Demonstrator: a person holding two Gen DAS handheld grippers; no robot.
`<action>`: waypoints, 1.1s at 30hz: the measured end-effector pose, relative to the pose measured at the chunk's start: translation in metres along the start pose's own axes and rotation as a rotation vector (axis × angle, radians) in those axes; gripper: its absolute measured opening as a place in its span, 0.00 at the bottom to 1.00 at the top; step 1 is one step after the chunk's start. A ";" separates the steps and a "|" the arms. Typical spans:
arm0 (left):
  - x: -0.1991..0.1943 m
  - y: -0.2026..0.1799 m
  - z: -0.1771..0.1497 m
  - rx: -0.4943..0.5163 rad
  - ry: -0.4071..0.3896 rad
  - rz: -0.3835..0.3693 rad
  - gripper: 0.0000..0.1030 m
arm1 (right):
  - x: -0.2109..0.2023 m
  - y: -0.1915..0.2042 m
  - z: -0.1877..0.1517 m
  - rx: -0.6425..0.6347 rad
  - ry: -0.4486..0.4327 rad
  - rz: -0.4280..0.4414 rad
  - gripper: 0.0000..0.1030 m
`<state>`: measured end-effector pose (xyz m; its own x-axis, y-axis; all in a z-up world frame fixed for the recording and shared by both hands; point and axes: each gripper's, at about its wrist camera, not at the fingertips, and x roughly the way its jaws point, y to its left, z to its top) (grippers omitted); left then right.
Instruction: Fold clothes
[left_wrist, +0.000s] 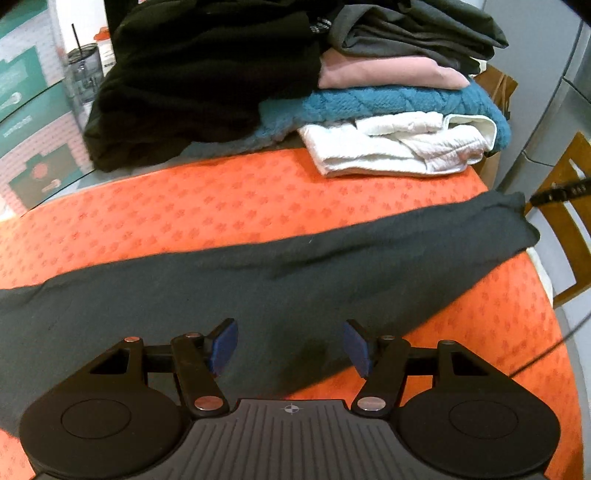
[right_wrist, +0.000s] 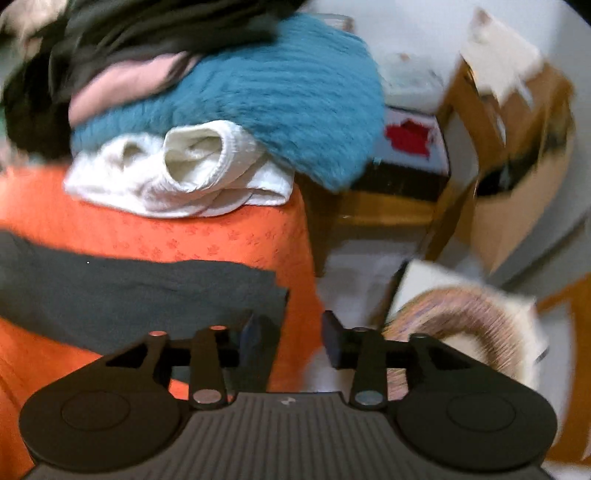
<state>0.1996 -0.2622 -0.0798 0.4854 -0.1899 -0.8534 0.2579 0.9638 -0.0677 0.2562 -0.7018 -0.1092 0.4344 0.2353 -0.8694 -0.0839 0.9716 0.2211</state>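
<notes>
**Across the worktop: dark cloth, end to end**

On the orange worktop (left_wrist: 229, 199) the dark garment (left_wrist: 280, 266) lies as a long band, left to right. My left gripper (left_wrist: 290, 347) hovers wide open over its middle; my right gripper (right_wrist: 290, 338), open and empty, sits at its right end (right_wrist: 258, 291).

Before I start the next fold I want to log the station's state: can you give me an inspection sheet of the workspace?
Surface: orange patterned tablecloth covers the table.
Job's things: dark grey garment lies flat in a long band across the cloth; its right end reaches the table edge.
Clutter: pile at the back: black garment, grey top, pink top, teal towel, white garment at the bottom.
Grippers: left gripper open above the grey garment; right gripper open at its right end.
Cables: thin black cable at the table's right edge.
Surroundings: wooden chair, lidded tumbler, cardboard box.
</notes>
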 end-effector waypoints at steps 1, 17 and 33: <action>0.002 -0.002 0.002 -0.005 0.001 -0.004 0.64 | 0.001 -0.006 -0.007 0.061 -0.011 0.025 0.56; -0.001 0.023 -0.003 -0.291 0.030 -0.057 0.65 | 0.053 -0.053 -0.085 0.867 -0.142 0.356 0.25; -0.038 0.063 -0.007 -0.585 -0.064 -0.228 0.65 | -0.039 0.067 -0.014 0.408 -0.356 0.133 0.11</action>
<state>0.1911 -0.1932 -0.0552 0.5262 -0.3958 -0.7526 -0.1298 0.8373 -0.5311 0.2213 -0.6458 -0.0671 0.7256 0.2642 -0.6353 0.1651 0.8296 0.5335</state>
